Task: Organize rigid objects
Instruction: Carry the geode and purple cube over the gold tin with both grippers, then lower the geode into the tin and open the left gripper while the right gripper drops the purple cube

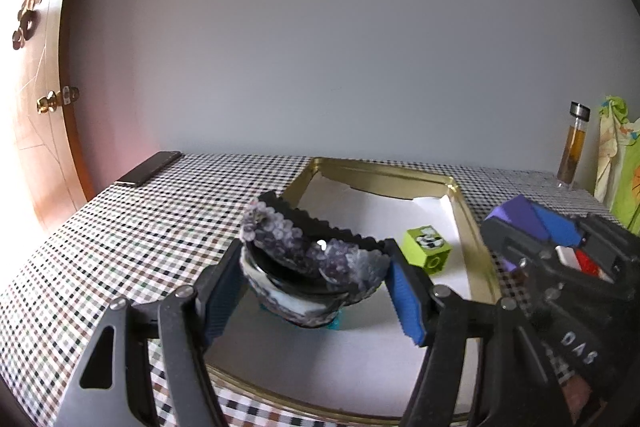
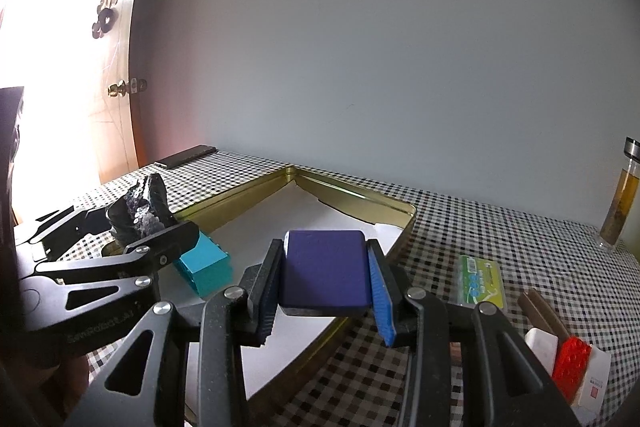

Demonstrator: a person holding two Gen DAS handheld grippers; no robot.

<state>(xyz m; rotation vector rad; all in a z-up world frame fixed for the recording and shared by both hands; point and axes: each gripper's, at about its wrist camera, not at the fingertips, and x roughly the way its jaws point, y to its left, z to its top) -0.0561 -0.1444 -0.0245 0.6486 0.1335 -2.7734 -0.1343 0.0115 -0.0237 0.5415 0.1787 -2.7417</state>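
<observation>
My left gripper (image 1: 316,291) is shut on a dark sequined object (image 1: 312,259) with a black scalloped rim, held just above the near left part of the gold tin tray (image 1: 476,227). A teal block (image 1: 334,325) peeks out beneath it. A lime green block (image 1: 428,249) rests on the tray's white liner. In the right wrist view my right gripper (image 2: 326,291) is shut on a flat purple block (image 2: 326,271), level over the tray's right rim (image 2: 360,195). The teal block (image 2: 204,267) lies inside the tray beside the left gripper (image 2: 132,227).
On the checked cloth to the right of the tray lie a green card (image 2: 478,281), a brown stick (image 2: 540,311), a white eraser (image 2: 540,345) and a red brick (image 2: 570,363). A glass bottle (image 2: 620,199) stands far right. A dark phone (image 2: 186,155) lies at the back left.
</observation>
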